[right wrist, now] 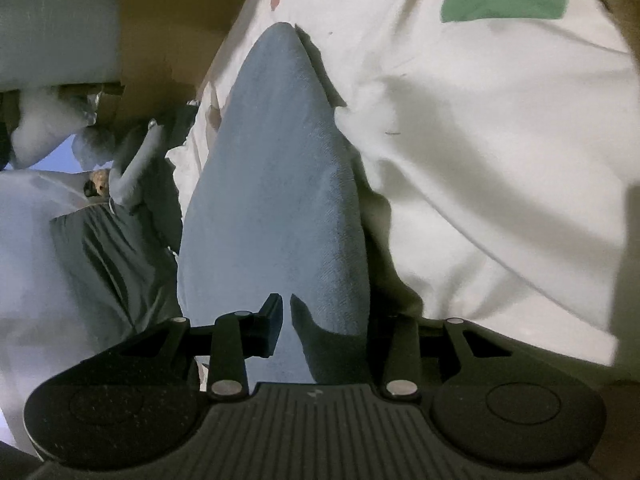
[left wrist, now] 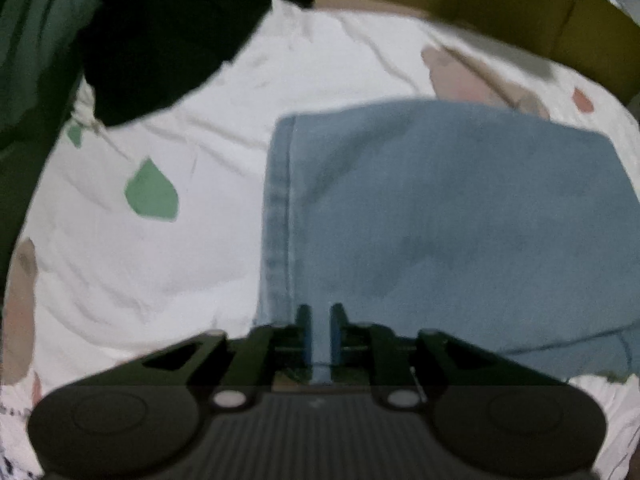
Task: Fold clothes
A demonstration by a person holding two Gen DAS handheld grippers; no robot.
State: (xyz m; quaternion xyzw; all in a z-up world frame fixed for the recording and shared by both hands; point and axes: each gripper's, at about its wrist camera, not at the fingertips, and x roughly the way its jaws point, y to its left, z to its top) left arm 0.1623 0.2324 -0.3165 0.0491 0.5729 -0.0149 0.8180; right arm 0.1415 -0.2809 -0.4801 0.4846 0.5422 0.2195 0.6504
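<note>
While the folded pale-blue denim garment (left wrist: 440,216) lies right of centre on the white leaf-patterned bedsheet (left wrist: 160,272), the left gripper (left wrist: 320,334) stands narrowly parted over its near edge and the right gripper (right wrist: 282,320) pinches a raised fold, so that fold wants laying down flat and square.

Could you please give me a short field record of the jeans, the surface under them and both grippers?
garment: blue jeans, folded flat, side seam visible
surface: white sheet with green leaf print
left gripper: over the jeans' near edge, narrow gap between the jaws, no denim pinched
right gripper: shut on a raised fold of the jeans
other clothes: dark garment at the sheet's far left
</note>
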